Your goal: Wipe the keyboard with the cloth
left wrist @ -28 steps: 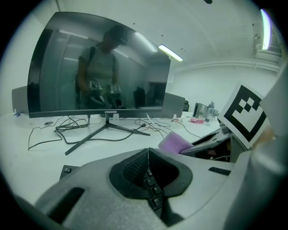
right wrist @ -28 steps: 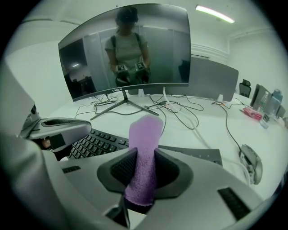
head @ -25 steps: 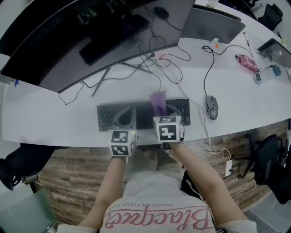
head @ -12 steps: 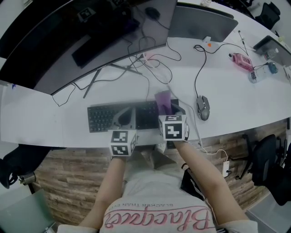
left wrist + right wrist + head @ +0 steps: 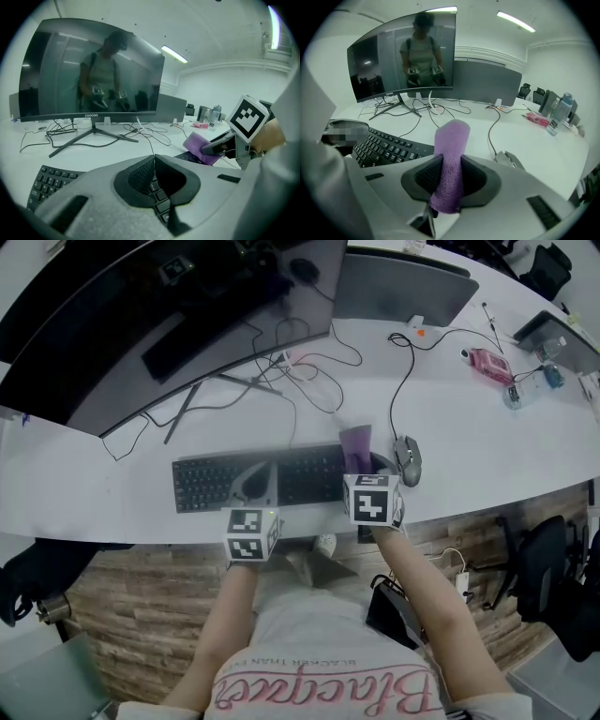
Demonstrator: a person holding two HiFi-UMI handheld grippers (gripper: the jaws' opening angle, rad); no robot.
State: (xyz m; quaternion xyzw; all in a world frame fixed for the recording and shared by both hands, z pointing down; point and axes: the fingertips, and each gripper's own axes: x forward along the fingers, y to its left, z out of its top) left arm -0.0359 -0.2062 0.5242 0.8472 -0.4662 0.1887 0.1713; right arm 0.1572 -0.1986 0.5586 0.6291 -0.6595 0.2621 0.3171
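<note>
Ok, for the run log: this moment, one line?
right hand-held gripper: shut on cloth | cloth: keyboard right end | left hand-held gripper: shut, empty

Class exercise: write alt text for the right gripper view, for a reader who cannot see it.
The right tool grips a purple cloth that sticks up between its jaws. Behind, on a white desk, lie a black keyboard at left and a mouse at right, a curved monitor beyond.

Keyboard (image 5: 211, 486) on desk (image 5: 84, 479) along near edge, monitor (image 5: 112, 324) behind it, cables (image 5: 309, 371) between them, mouse (image 5: 408, 460) just right of keyboard, cloth (image 5: 356, 442) over keyboard's right end, between right gripper (image 5: 448, 164) jaws, left gripper (image 5: 153, 158) above keyboard's middle.
</note>
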